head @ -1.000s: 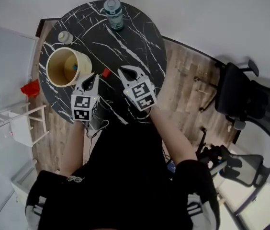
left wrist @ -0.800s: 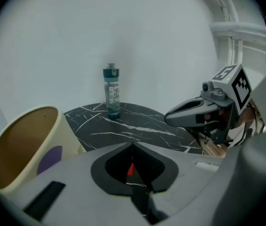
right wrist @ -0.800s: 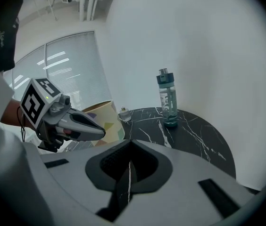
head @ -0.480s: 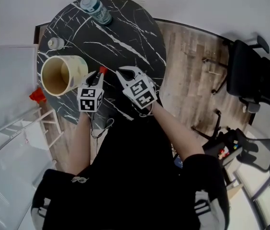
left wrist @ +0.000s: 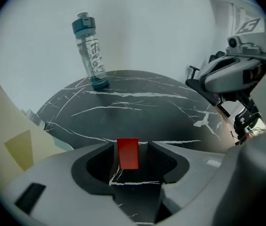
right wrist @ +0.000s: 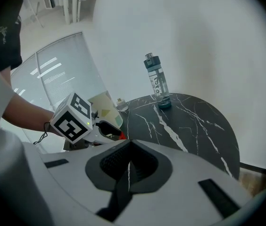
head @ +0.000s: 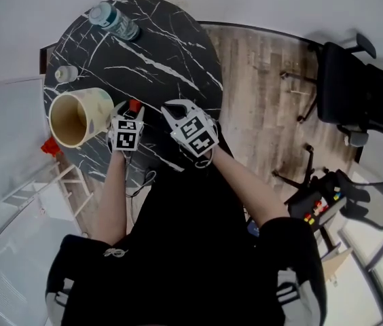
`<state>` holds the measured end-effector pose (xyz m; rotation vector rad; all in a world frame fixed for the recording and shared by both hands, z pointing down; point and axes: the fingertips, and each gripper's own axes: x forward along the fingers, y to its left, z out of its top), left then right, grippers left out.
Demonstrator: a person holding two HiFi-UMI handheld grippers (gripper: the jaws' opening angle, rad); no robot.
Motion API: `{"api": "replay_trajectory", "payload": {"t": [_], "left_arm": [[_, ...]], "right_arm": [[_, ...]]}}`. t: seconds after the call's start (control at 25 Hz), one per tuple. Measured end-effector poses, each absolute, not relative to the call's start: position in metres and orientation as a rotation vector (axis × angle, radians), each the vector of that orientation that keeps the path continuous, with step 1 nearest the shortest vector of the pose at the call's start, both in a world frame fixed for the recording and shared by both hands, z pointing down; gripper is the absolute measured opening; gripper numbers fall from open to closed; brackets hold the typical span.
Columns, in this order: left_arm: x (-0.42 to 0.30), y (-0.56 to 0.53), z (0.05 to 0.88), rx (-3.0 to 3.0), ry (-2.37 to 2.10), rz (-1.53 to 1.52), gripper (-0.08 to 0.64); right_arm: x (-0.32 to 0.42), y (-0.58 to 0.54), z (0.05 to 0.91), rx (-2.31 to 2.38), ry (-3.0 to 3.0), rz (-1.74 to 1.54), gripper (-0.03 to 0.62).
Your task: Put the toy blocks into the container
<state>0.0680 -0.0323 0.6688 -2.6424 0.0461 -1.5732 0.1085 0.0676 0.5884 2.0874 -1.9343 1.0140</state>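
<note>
The left gripper (left wrist: 130, 147) is opening its jaws wide around 1 red block (left wrist: 128, 153) standing on the marble table (head: 171, 53), near the cream container (head: 76, 117). The right gripper (right wrist: 129, 149) is hovering with its jaws pressed together, empty.

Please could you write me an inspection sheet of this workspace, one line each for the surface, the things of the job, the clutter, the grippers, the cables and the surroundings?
Surface: round black marble table, white veins, no spill seen.
Job's things: cream container stands on the person's left; one red block stands on the table; the container's inside cannot be made out.
Clutter: water bottle at the far edge; small pale jar near the container.
Grippers: left gripper jaws opening, with the block between them; right gripper shut, empty.
Cables: thin cable loops below the left gripper.
Surroundings: wooden floor, black office chair, red thing on the floor.
</note>
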Motion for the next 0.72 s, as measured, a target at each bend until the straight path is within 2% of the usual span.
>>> {"api": "replay_trajectory", "payload": {"t": [0.44,0.56,0.72], "left_arm": [[0.078,-0.041,0.680,-2.810,0.140,-1.658,0.198],[0.077,-0.038,0.681,-2.818,0.115,-1.650,0.153],[0.077,-0.035,0.672,-2.894,0.111,-1.608,0.147]], "right_arm": [[0.113,0.081,0.590,2.097,-1.908,1.028,-0.003],[0.114,0.081,0.587,2.092,-1.908,1.016,-0.003],[0.111,0.077,0.580,2.081,-1.922,1.005,-0.003]]}}
